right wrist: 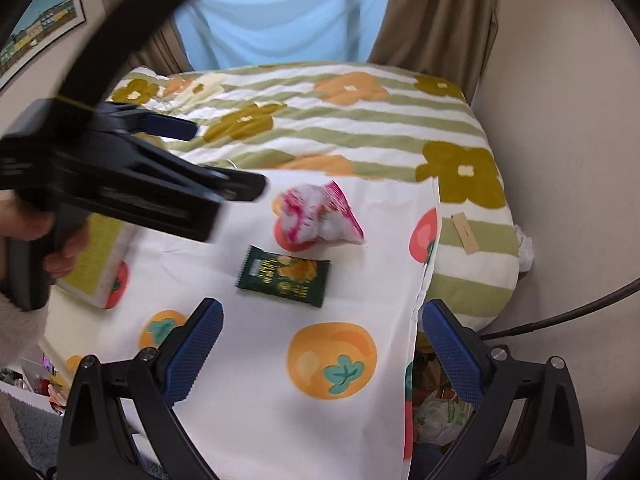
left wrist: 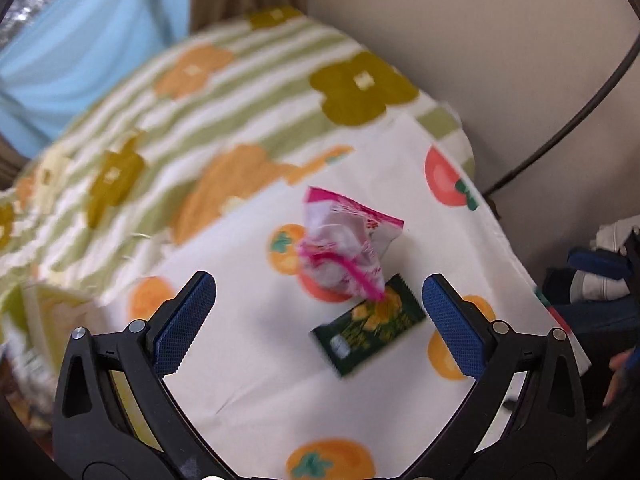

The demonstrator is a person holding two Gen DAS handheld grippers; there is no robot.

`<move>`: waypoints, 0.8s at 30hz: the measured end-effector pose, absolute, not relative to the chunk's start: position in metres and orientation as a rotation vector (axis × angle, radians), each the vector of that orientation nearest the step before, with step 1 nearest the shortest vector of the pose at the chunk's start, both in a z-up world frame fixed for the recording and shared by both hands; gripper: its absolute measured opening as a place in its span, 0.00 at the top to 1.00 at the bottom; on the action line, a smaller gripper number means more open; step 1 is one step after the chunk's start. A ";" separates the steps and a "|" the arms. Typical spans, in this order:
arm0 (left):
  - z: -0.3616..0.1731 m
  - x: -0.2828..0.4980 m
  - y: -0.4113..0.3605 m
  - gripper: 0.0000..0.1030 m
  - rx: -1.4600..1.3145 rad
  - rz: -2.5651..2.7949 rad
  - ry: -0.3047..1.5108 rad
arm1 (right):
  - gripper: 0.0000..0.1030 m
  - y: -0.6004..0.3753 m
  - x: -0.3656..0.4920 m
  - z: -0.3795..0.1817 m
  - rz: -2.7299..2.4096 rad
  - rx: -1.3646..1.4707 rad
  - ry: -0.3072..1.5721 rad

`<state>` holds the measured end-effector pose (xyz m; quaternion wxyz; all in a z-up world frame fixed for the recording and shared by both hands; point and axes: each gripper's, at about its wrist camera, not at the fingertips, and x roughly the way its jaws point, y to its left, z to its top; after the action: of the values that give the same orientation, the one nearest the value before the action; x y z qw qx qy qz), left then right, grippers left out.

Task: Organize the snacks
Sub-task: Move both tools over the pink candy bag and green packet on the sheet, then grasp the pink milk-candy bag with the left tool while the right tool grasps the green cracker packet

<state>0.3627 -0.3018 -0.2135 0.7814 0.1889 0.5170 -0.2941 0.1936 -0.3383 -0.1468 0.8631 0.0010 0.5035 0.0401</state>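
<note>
A crumpled pink-and-white snack bag [left wrist: 344,248] [right wrist: 320,216] lies on a white cloth printed with persimmons [left wrist: 248,364] [right wrist: 360,288]. Touching its near side is a flat dark green packet [left wrist: 370,324] [right wrist: 286,276] with yellow print. My left gripper [left wrist: 320,292] is open and hovers just short of both snacks; the right wrist view shows it [right wrist: 228,158] coming in from the left, held by a hand [right wrist: 60,248]. Nearer the cloth's front edge, my right gripper [right wrist: 322,312] is open and holds nothing, with the green packet just beyond its fingertips.
A yellow-green box [right wrist: 100,264] [left wrist: 48,312] sits at the cloth's left side. Behind lies a striped quilt with flowers [right wrist: 360,120], then a blue-curtained window [right wrist: 280,16]. The cloth's right edge drops off above a bag of items [right wrist: 436,412]. A black cable [right wrist: 560,316] runs along the wall.
</note>
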 end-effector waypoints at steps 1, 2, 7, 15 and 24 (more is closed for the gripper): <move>-0.226 0.370 -0.309 0.00 0.409 -0.645 1.137 | 0.03 -0.340 0.198 -0.154 0.081 0.006 1.068; -0.237 0.377 -0.315 0.00 0.415 -0.646 1.154 | 0.03 -0.342 0.203 -0.163 0.077 0.012 1.085; -0.278 0.403 -0.336 0.00 0.449 -0.649 1.209 | 0.03 -0.347 0.221 -0.195 0.081 0.058 1.143; -0.299 0.421 -0.340 0.12 0.403 -0.710 1.249 | 0.03 -0.350 0.241 -0.219 0.096 0.119 1.191; -0.298 0.425 -0.312 0.29 0.433 -0.677 1.269 | 0.03 -0.341 0.260 -0.225 0.183 0.053 1.208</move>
<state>0.4247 -0.3121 -0.2981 0.7309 0.1969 0.5766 -0.3074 0.2600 -0.3408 -0.2252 0.8187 0.0247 0.5672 0.0859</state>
